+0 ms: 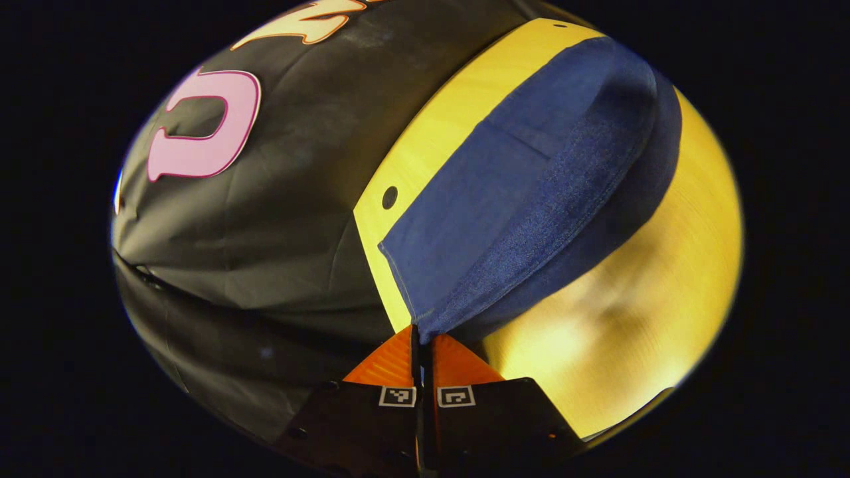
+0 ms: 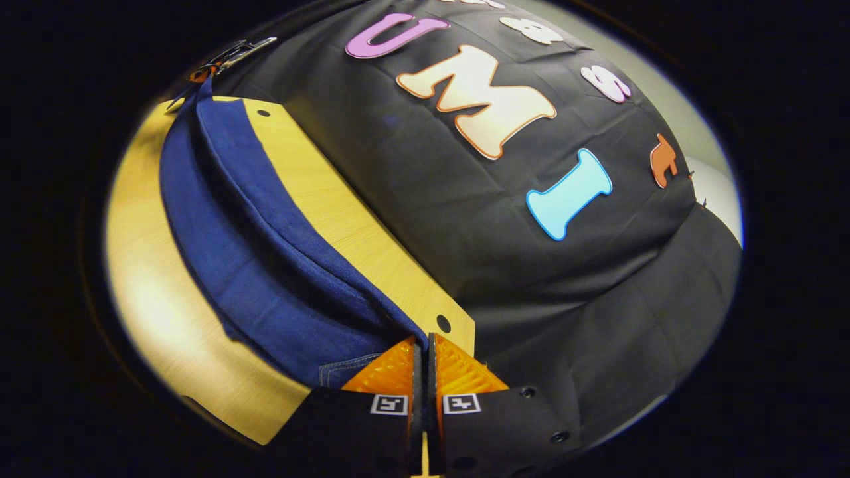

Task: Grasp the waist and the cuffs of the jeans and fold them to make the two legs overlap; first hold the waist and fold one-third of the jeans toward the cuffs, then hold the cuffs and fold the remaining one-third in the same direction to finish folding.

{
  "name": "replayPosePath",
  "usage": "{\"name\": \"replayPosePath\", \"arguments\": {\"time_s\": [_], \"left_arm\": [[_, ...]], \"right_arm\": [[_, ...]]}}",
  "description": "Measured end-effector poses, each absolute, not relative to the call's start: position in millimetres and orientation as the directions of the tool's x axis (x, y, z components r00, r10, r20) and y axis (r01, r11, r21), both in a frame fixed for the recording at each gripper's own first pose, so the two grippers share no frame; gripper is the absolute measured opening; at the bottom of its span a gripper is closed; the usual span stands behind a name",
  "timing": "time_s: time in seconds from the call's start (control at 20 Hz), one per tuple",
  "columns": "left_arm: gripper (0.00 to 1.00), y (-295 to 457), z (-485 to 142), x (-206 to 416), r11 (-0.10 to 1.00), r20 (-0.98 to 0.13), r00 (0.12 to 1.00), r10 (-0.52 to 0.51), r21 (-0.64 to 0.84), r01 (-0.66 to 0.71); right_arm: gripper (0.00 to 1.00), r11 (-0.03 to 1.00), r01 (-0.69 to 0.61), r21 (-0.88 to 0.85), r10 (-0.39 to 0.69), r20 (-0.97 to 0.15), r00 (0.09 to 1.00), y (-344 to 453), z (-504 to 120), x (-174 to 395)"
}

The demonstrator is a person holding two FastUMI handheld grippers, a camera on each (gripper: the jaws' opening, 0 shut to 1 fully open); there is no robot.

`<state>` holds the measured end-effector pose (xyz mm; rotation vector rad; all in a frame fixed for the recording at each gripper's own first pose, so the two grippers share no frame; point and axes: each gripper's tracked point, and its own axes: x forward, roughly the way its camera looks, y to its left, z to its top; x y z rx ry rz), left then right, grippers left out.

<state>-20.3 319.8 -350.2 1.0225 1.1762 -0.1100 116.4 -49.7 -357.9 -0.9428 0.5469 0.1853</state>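
The left gripper (image 1: 422,338) is pinched closed on a corner of the jeans (image 1: 511,199). The right gripper (image 2: 422,348) is likewise clamped on the denim edge, the jeans lifted above the wooden table (image 2: 345,219).

Jeans (image 1: 505,199) on table (image 1: 425,133), along edge beside booth wall (image 1: 279,219).

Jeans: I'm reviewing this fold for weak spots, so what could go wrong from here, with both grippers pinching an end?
1. Each gripper, left and right, pinches only a thin edge of the jeans; the cloth might slip out.
2. The jeans sag between the grips, so the layers may land uneven.
3. The jeans lie near the table edge by the booth wall and could drag off.
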Motion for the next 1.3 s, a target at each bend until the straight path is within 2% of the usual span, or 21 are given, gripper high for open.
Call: {"name": "replayPosePath", "arguments": {"time_s": [0.25,0.55,0.6,0.65,0.7,0.8,0.85,1.0,1.3], "left_arm": [[0.0,321.6,-383.6,27.4,0.56,-0.848,0.4,0.348,0.53,0.637],[0.0,319.9,-427.8,66.7,0.539,-0.878,0.388,0.28,0.479,0.693],[0.0,318.9,-432.1,63.6,0.55,-0.885,0.377,0.275,0.466,0.693],[0.25,318.9,-435.7,58.5,0.56,-0.888,0.37,0.273,0.459,0.689],[0.5,314.7,-421.1,69.1,0.544,-0.855,0.434,0.285,0.517,0.661],[1.0,297.6,-410.6,73.4,0.611,-0.833,0.509,0.216,0.522,0.595],[0.94,304.1,-409.7,81.7,0.64,-0.822,0.531,0.205,0.523,0.562],[0.94,291.4,-391.8,90.3,0.732,-0.766,0.612,0.198,0.53,0.427],[0.95,278.4,-350.9,111.0,0.877,-0.707,0.688,0.163,0.423,0.226]], "right_arm": [[0.05,0.666,-0.347,-0.661,-0.12,-0.554,0.824,-47.9,-402.2,164.9],[0.05,0.797,-0.255,-0.547,-0.194,-0.632,0.75,-58.5,-458.1,188.5],[0.24,0.817,-0.215,-0.535,-0.224,-0.638,0.737,-64.0,-462.3,192.8],[0.43,0.832,-0.167,-0.529,-0.257,-0.634,0.729,-69.7,-459.6,194.3],[0.62,0.833,-0.116,-0.542,-0.305,-0.624,0.719,-80.7,-455.6,195.6],[1.0,0.855,-0.019,-0.518,-0.344,-0.594,0.727,-93.6,-436.6,197.4],[0.99,0.866,0.022,-0.5,-0.353,-0.579,0.734,-99.3,-426.9,195.6],[1.0,0.877,0.083,-0.474,-0.372,-0.558,0.741,-124.9,-406.6,184.2],[0.99,0.902,0.126,-0.412,-0.375,-0.606,0.702,-190.3,-416.8,141.2]]}}
